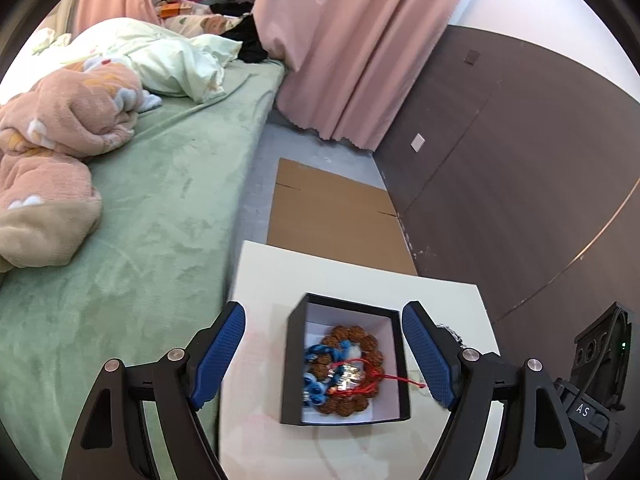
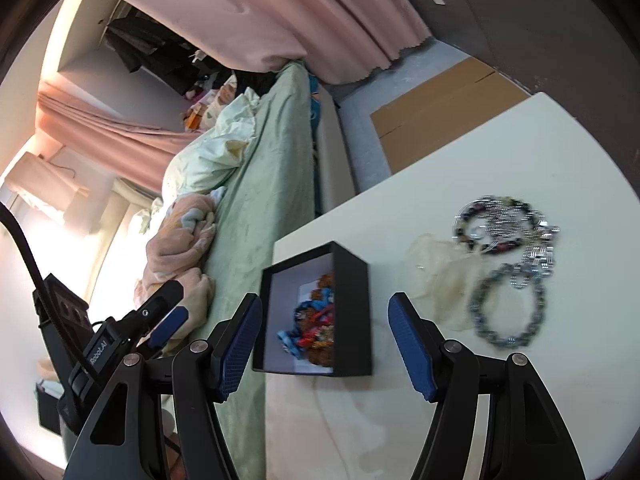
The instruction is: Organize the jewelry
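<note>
The black box [image 2: 316, 312] sits near the counter's [image 2: 460, 420] bed-side edge, some jewelry already inside. Remaining bracelets [image 2: 506, 268], blurred, lie toward the opposite edge, nearer the right hand-held gripper [image 2: 324, 344]. That one and the left hand-held gripper [image 1: 324, 356] both gape wide, empty.

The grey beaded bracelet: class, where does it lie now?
In the right wrist view, the grey beaded bracelet lies on the white table, right of the black box, below the silver chain pile.

1 black box [image 2: 352, 308], between the right gripper's fingers. Bracelets: 1 brown bead bracelet [image 1: 352, 368] inside box, 2 bead bracelets [image 2: 508, 304] on table right of it. 1 clear bag [image 2: 436, 276].
</note>
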`<act>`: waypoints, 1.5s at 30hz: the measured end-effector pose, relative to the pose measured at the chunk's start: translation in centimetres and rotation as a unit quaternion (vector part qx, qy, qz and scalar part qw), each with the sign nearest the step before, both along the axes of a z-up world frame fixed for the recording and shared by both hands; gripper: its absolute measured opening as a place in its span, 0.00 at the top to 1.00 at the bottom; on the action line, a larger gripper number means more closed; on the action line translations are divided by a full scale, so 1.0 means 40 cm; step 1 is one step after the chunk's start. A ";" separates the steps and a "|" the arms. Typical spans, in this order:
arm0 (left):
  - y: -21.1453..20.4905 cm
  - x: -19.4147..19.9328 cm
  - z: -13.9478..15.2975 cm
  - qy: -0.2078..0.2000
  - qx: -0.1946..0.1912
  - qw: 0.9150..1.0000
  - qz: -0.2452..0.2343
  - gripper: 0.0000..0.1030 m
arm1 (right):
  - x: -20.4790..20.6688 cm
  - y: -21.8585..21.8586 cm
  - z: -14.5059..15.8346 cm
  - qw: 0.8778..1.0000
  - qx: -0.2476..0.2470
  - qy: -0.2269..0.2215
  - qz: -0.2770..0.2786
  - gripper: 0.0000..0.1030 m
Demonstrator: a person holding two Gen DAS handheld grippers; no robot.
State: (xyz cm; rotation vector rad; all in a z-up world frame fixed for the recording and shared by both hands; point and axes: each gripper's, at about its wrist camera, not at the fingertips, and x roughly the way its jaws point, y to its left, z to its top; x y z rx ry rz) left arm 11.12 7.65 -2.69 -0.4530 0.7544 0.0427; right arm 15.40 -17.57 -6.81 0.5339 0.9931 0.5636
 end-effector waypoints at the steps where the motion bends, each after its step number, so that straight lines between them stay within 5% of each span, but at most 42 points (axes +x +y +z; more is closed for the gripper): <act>1: -0.012 0.005 -0.001 0.001 0.001 1.000 -0.005 0.21 | -0.001 -0.009 0.001 1.000 -0.003 0.001 -0.001 0.36; 15: -0.212 0.049 -0.016 -0.014 0.027 0.995 -0.097 0.21 | 0.000 -0.187 -0.016 0.998 -0.023 0.036 -0.044 0.36; 25: -0.355 0.095 -0.071 0.010 0.062 0.986 -0.152 0.21 | 0.007 -0.288 -0.047 0.994 -0.015 0.069 -0.079 0.36; 33: -0.449 0.131 -0.141 0.045 0.117 0.975 -0.183 0.39 | 0.012 -0.349 -0.083 0.989 -0.013 0.105 -0.106 0.36; 42: -0.496 0.155 -0.208 0.070 0.167 0.965 -0.188 0.47 | 0.007 -0.387 -0.082 0.987 -0.002 0.111 -0.114 0.36; 45: -0.502 0.162 -0.228 0.079 0.176 0.963 -0.188 0.58 | 0.008 -0.388 -0.082 0.988 -0.004 0.110 -0.111 0.36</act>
